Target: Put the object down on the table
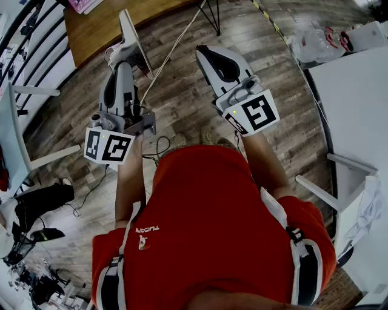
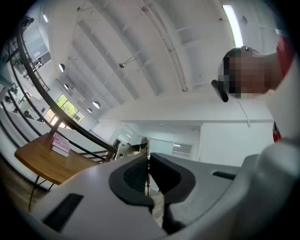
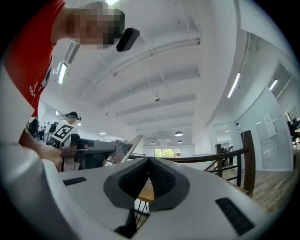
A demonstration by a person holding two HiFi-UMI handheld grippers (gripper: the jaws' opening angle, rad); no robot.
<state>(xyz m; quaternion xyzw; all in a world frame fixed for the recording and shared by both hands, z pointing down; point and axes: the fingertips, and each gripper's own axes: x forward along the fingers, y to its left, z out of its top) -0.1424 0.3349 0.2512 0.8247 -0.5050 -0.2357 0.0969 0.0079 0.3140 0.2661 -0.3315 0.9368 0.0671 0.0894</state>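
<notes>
A thin, flat grey board [image 1: 134, 41] stands on edge in the air above the wood floor, and my left gripper [image 1: 123, 59] is shut on its lower part. In the left gripper view the board's thin edge [image 2: 146, 146] runs between the closed pads of that gripper [image 2: 148, 157]. The right gripper view shows the same board [image 3: 130, 146] tilted, with the left gripper [image 3: 117, 151] clamped on it. My right gripper [image 1: 209, 53] hangs to the right of the board, apart from it. Its pads [image 3: 149, 161] meet with nothing between them.
A wooden table [image 1: 109, 27] with a pink book [image 1: 85, 5] stands ahead beyond the board. A white table [image 1: 357, 103] fills the right side, with a plastic bag [image 1: 312, 42] behind it. A white chair [image 1: 12, 139] and black gear [image 1: 42, 203] are at the left. Cables lie on the floor.
</notes>
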